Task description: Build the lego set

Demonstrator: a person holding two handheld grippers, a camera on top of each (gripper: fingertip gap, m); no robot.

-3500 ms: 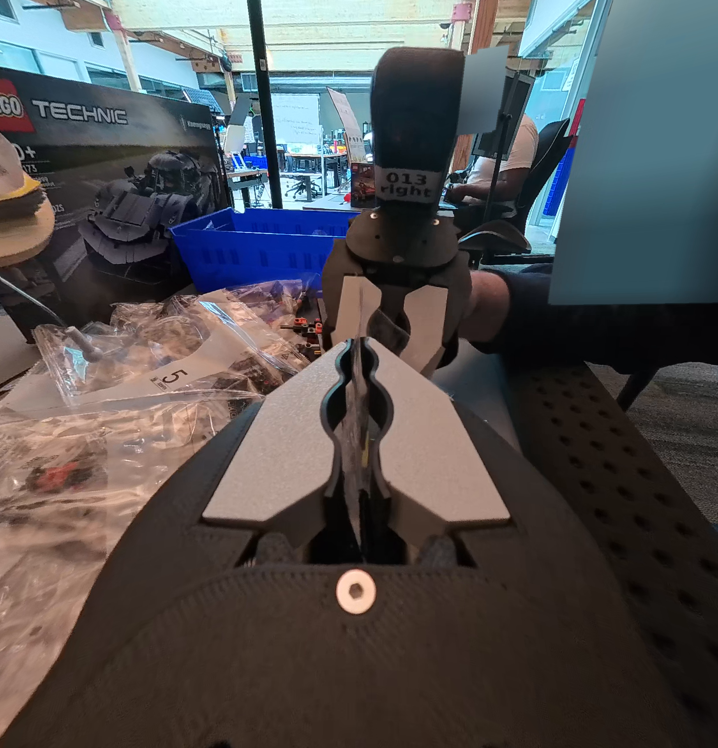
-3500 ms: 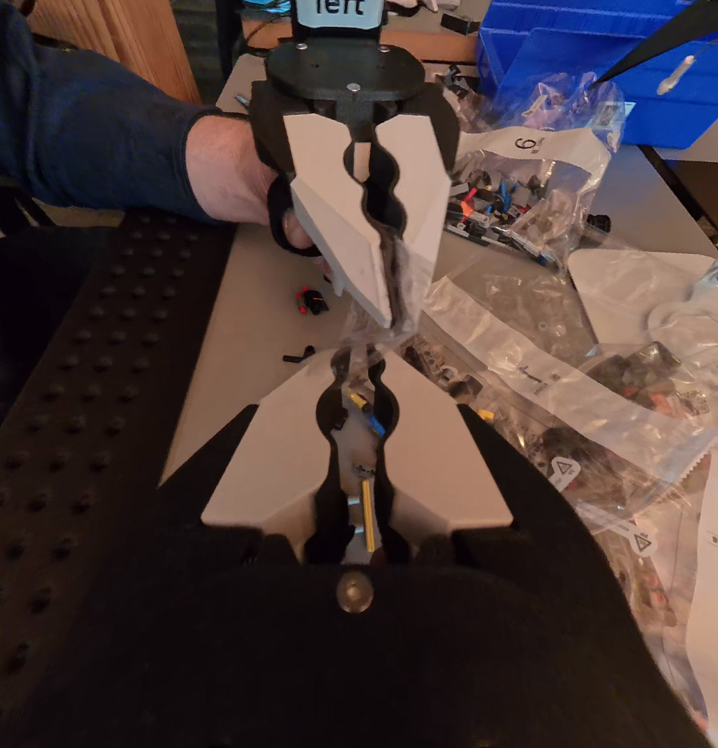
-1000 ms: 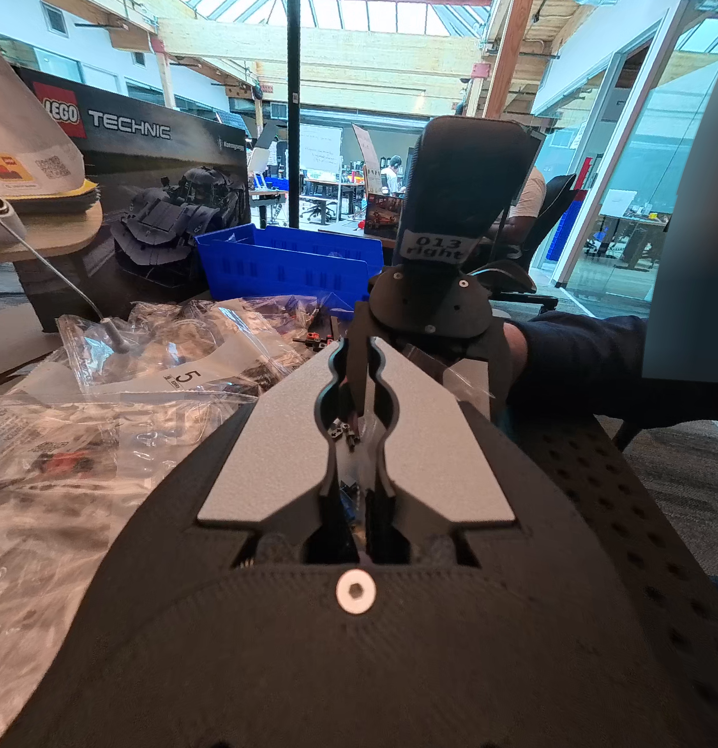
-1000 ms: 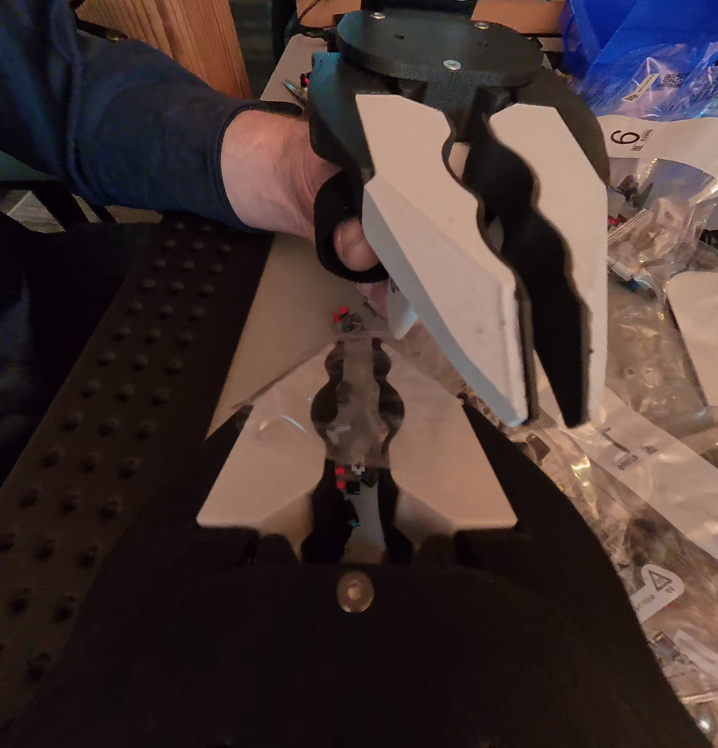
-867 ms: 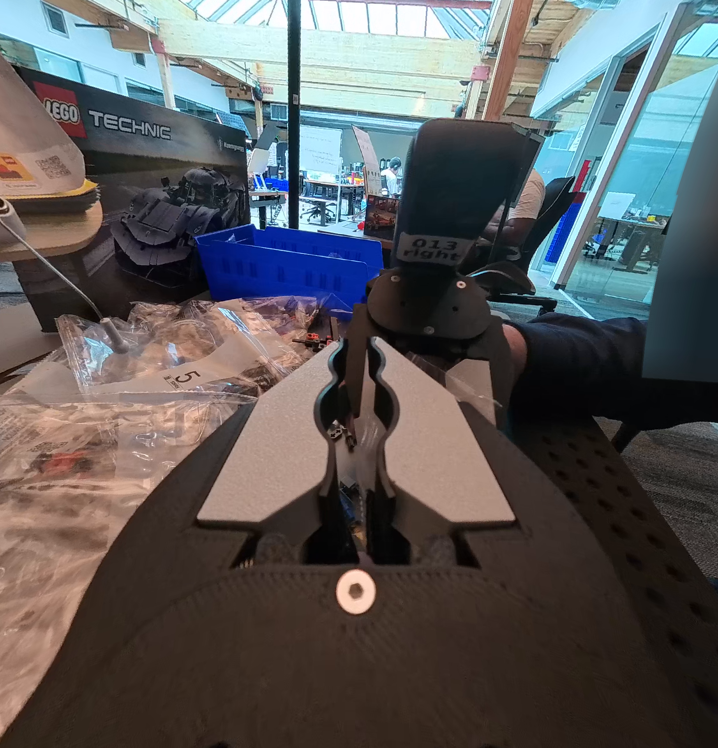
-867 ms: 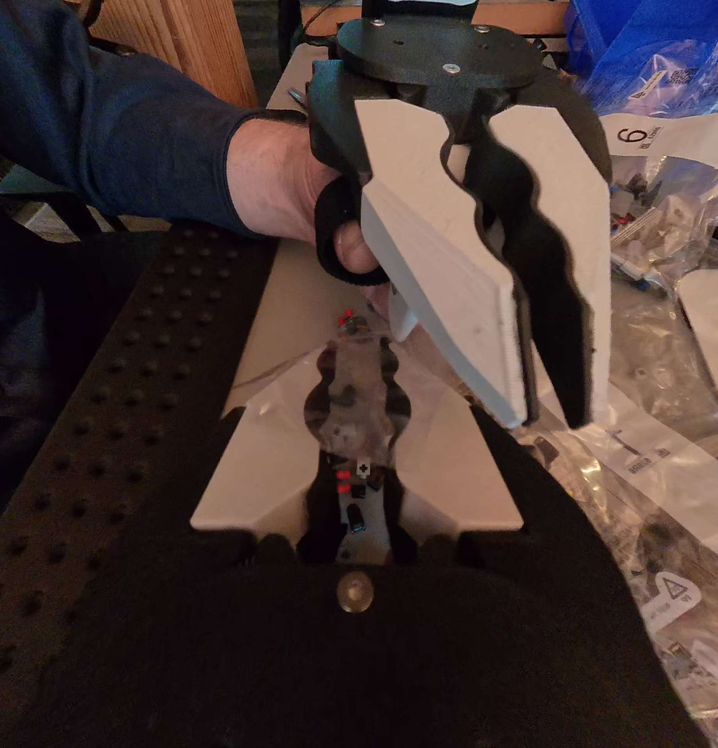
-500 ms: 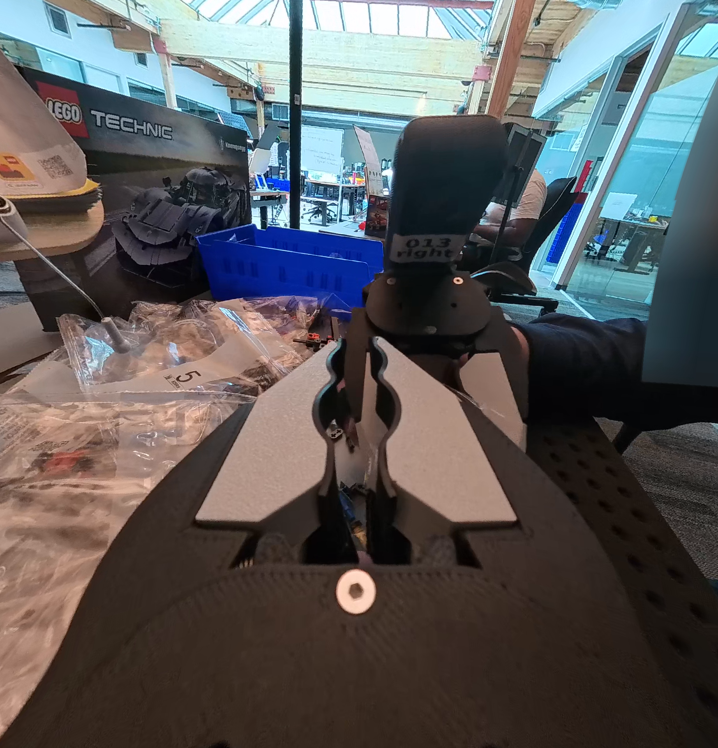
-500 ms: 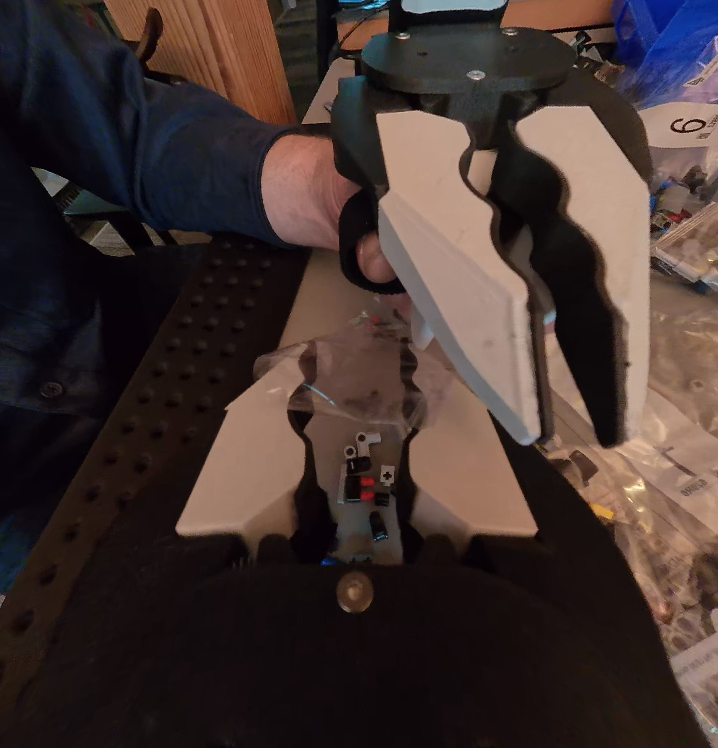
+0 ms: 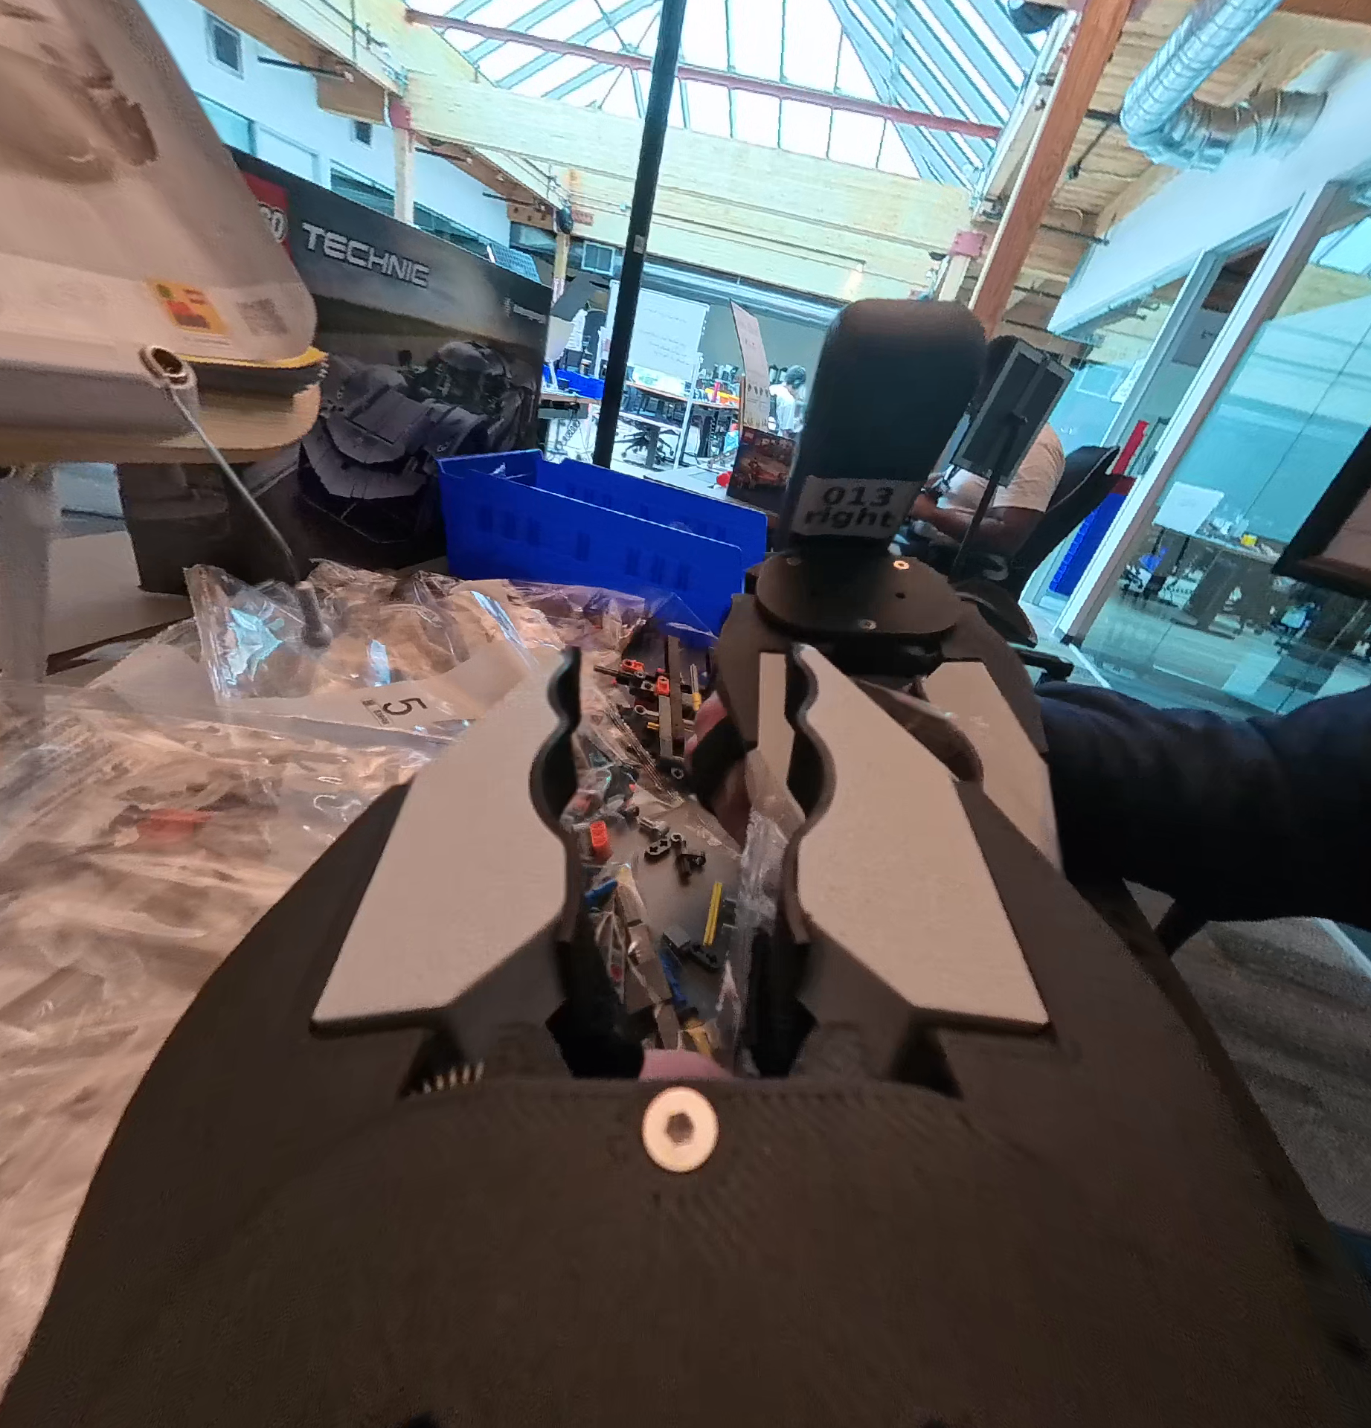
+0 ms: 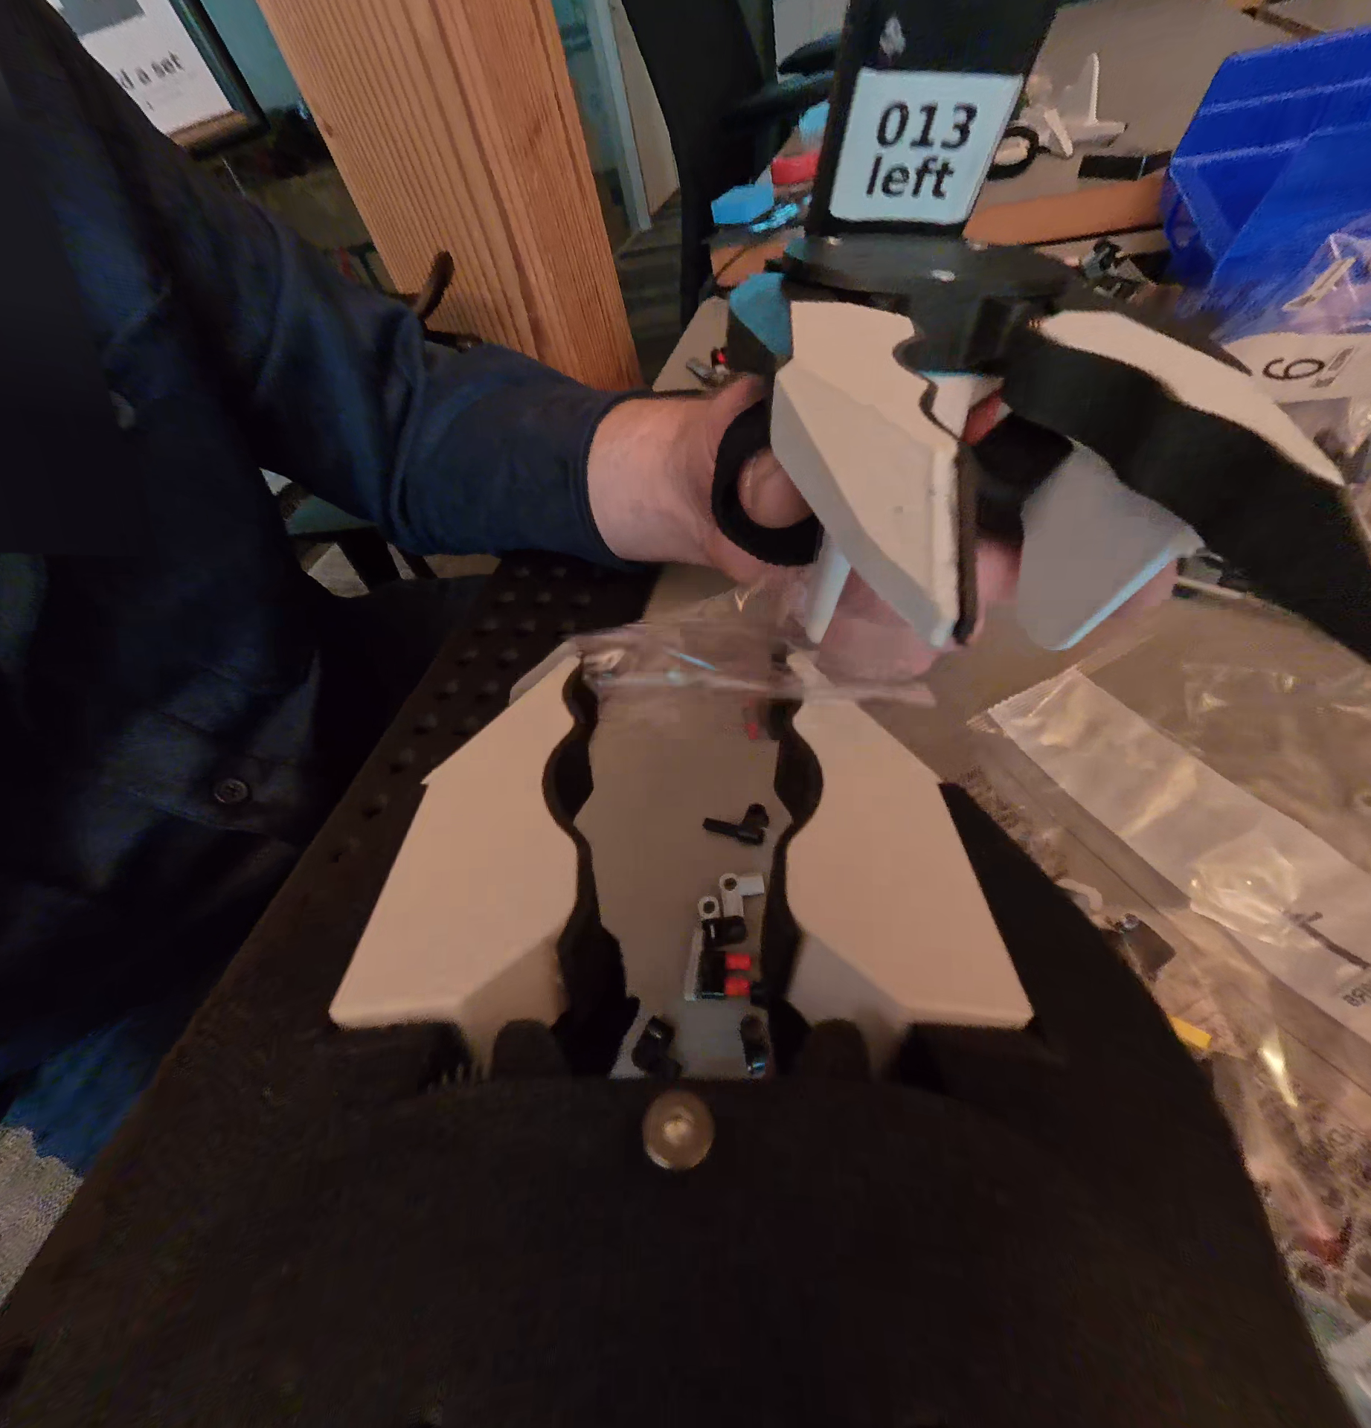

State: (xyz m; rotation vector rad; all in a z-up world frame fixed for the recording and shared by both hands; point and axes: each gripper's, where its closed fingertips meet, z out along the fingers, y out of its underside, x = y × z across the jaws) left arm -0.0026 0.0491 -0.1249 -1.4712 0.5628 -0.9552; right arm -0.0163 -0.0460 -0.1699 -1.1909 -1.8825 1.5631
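Note:
My left gripper [image 9: 682,664] is open and empty. Between its jaws lie loose small Lego pieces [image 9: 666,912] on the grey table, and a scrap of clear bag [image 9: 751,850] stands by its right finger. My right gripper [image 10: 686,680] is open too. The torn clear bag [image 10: 744,672] lies loosely across its fingertips. Under it on the table are a black pin [image 10: 736,823] and grey, black and red pieces [image 10: 724,950]. Each gripper faces the other at close range: the right one [image 9: 883,719] in the left wrist view, the left one [image 10: 1068,626], open, in the right wrist view.
Sealed numbered part bags [image 9: 342,680] [image 10: 1169,811] cover the table beside the grippers. A blue bin [image 9: 589,533], the dark set box [image 9: 404,371] and a booklet on a stand [image 9: 87,270] are behind. A black perforated board [image 10: 404,734] borders the table. My right fingertips sit around 10 cm from my left ones.
Both grippers, earlier shut on the clear bag and pulling it, have opened. The bag has come open and small pieces now lie on the table. The grippers have drawn slightly apart.

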